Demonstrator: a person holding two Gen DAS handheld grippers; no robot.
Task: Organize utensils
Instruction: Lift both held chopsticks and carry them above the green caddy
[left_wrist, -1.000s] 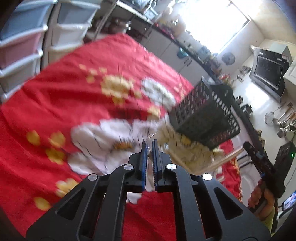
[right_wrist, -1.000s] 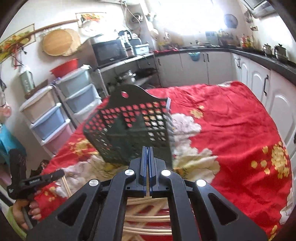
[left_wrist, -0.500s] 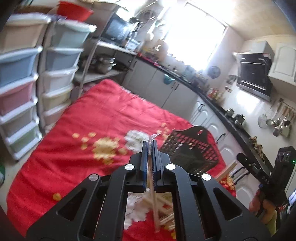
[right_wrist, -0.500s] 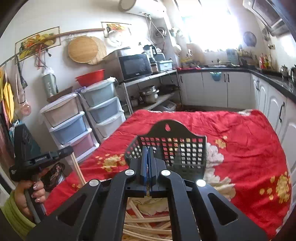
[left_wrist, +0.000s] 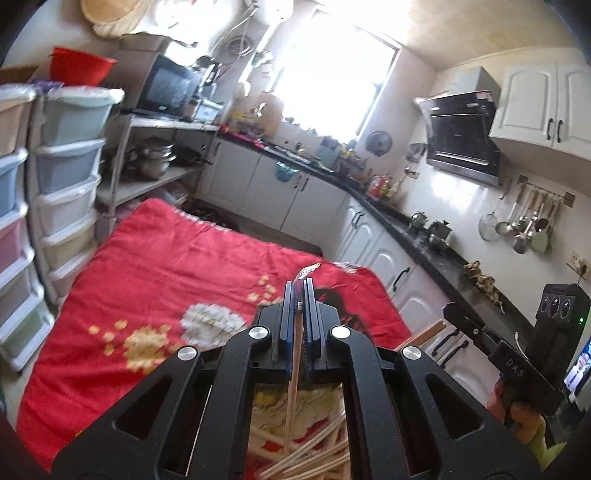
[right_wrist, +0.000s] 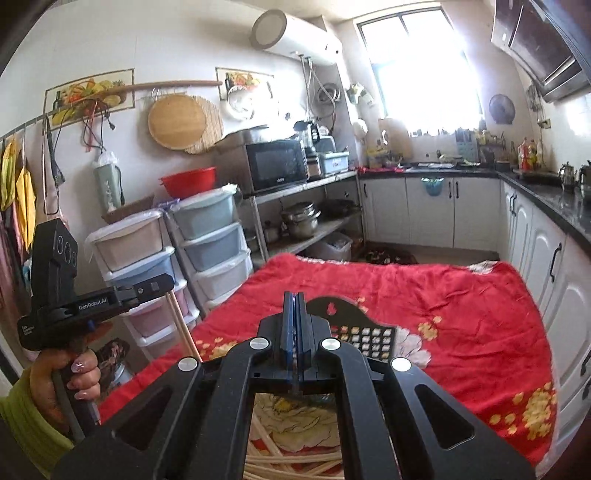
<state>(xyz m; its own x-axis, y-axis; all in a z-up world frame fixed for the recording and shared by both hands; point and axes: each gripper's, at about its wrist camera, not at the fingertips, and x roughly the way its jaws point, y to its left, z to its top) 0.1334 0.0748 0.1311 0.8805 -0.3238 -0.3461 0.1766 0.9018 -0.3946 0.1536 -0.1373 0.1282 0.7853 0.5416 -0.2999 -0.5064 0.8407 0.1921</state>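
Note:
My left gripper (left_wrist: 299, 286) is shut on a wooden chopstick (left_wrist: 293, 373) that hangs from the jaws toward a loose pile of chopsticks (left_wrist: 314, 452) on the red floral cloth (left_wrist: 155, 273). My right gripper (right_wrist: 294, 297) is shut too. The left wrist view shows it at the right (left_wrist: 448, 313) with another chopstick (left_wrist: 424, 335) slanting down from its tips. A black mesh basket (right_wrist: 364, 334) stands on the cloth just beyond both grippers, mostly hidden behind them. The right wrist view has the left gripper (right_wrist: 168, 285) at the left, its chopstick (right_wrist: 183, 325) hanging down.
The cloth-covered table (right_wrist: 461, 295) reaches toward white cabinets (right_wrist: 524, 236) on the right and stacked plastic drawers (right_wrist: 210, 236) on the left. A shelf with a microwave (right_wrist: 277, 166) and pots stands behind. A hand in a green sleeve (right_wrist: 22, 413) holds the left gripper.
Both grippers have risen well above the table, each still shut on its chopstick. The basket and pile now sit low in both views and the kitchen fills the upper part.

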